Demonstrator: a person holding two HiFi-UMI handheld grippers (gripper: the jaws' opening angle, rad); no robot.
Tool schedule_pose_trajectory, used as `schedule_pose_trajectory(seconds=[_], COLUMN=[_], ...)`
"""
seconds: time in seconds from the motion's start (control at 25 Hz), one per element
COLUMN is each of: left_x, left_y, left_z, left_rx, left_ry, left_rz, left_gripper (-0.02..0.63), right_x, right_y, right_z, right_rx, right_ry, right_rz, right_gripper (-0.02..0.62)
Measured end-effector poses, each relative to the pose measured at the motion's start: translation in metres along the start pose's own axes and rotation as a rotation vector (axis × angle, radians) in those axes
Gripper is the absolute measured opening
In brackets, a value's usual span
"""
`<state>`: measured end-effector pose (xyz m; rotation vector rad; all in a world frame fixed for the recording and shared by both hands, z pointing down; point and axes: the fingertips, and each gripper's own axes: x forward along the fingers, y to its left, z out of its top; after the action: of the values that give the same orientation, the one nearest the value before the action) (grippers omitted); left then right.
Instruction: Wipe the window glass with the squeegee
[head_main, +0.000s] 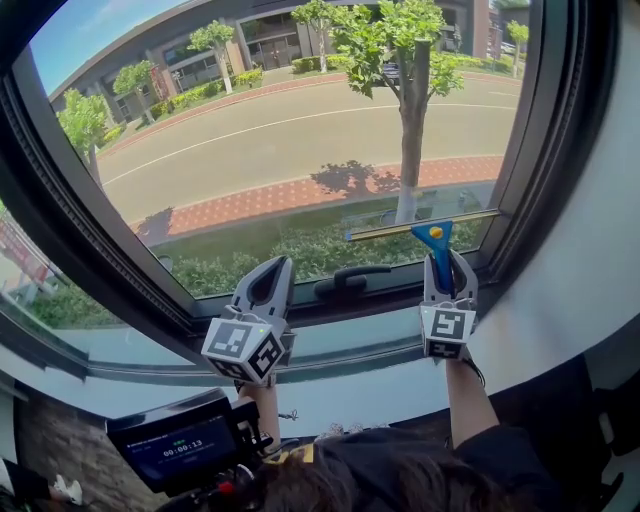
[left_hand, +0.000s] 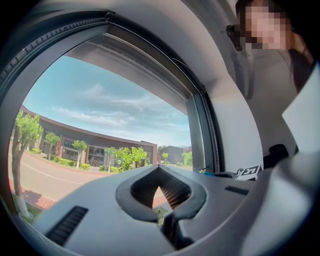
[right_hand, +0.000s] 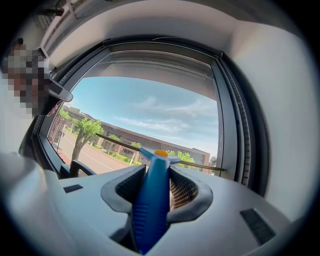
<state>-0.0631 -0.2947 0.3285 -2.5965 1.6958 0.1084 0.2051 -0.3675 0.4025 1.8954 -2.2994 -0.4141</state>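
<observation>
The squeegee (head_main: 437, 245) has a blue handle (right_hand: 152, 200), an orange button and a long thin blade (head_main: 420, 227) lying across the lower right of the window glass (head_main: 290, 130). My right gripper (head_main: 447, 275) is shut on the blue handle, just above the dark lower window frame (head_main: 150, 300). In the right gripper view the blade (right_hand: 120, 143) runs across the pane ahead of the jaws. My left gripper (head_main: 268, 290) hangs at the lower middle of the pane, shut with nothing between its fingers (left_hand: 175, 220).
A black window handle (head_main: 347, 282) sits on the lower frame between the two grippers. The dark right jamb (head_main: 545, 130) stands close beside the squeegee. A white sill (head_main: 350, 385) lies below. A person stands behind, showing in both gripper views.
</observation>
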Motion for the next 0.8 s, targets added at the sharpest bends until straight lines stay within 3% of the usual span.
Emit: schedule_pose_trajectory(seconds=[0.8], left_x=[-0.006], left_y=[0.003], left_z=[-0.024], left_rx=[-0.038], left_ry=[0.052], left_rz=[-0.003], left_gripper=[0.002], right_x=[-0.006], right_y=[0.021], right_z=[-0.047], right_rx=[-0.003], right_ry=[0.107], right_rz=[0.033], right_gripper=[0.143])
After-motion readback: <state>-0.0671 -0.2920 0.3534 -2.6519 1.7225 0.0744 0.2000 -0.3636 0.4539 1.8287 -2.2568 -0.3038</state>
